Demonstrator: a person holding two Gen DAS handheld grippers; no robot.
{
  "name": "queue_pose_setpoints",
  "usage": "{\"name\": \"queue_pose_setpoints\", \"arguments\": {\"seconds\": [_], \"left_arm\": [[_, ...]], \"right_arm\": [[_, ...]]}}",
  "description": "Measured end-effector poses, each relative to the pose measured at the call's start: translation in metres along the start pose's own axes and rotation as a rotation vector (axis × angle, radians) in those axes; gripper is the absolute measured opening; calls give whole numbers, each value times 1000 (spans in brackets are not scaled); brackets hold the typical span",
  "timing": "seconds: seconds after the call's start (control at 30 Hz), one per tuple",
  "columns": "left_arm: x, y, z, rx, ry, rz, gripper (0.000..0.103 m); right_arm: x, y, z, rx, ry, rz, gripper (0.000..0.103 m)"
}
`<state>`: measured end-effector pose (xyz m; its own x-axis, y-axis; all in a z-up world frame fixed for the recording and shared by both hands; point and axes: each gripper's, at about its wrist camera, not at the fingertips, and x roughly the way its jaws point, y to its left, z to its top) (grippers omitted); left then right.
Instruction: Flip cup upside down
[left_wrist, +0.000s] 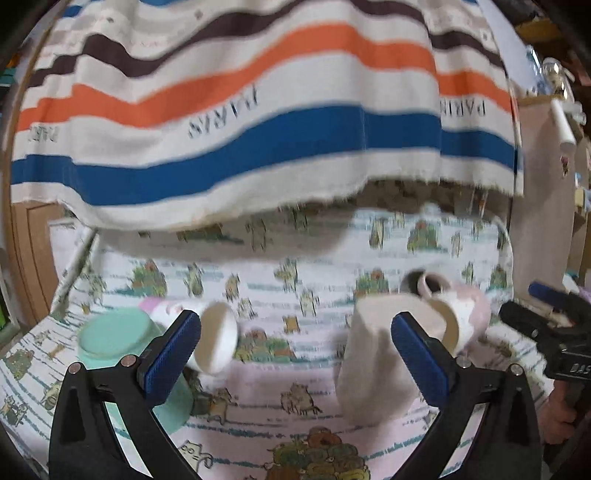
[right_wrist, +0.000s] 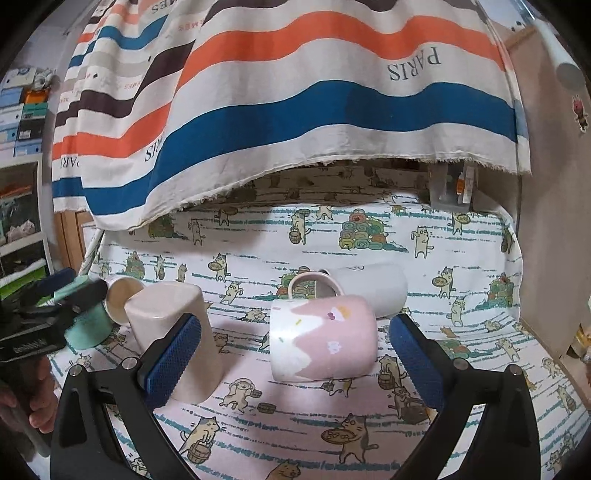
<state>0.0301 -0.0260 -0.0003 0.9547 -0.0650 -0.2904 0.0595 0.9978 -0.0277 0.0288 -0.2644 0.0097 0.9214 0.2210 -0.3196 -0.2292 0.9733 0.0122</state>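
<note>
We're holding both grippers, left gripper (left_wrist: 295, 354) and right gripper (right_wrist: 295, 354), wide apart and gripping nothing, while the pink cup (right_wrist: 323, 338) is lying sideways on the surface (right_wrist: 461, 406) between the right gripper's fingers.

Right gripper (right_wrist: 295, 354) held low over a desk (right_wrist: 480, 266) spread with a cat-print cloth, blue-padded fingers (right_wrist: 173, 358) set wide apart, nothing between the pads. Pink-and-white mug (right_wrist: 321, 339) lying on its side between and just ahead of them, handle up, touching neither pad. White cylinder cup (right_wrist: 369, 291) on its side just behind it. Beige squarish cup (right_wrist: 173, 332) standing mouth-down near the left finger. Mint-green cup (right_wrist: 90, 328) and a small white cup (right_wrist: 122, 299) further left, partly hidden. Left gripper (right_wrist: 55, 295) at the left edge, blurred, possibly open. Striped cloth (right_wrist: 295, 110) hanging behind.
</note>
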Motion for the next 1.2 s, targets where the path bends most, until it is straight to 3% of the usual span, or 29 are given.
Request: {"name": "queue_pose_setpoints", "arguments": {"seconds": [1.2], "left_arm": [[-1, -3, -3, 20, 1, 3, 103]], "right_arm": [[-4, 6, 0, -28, -6, -33, 103]]}}
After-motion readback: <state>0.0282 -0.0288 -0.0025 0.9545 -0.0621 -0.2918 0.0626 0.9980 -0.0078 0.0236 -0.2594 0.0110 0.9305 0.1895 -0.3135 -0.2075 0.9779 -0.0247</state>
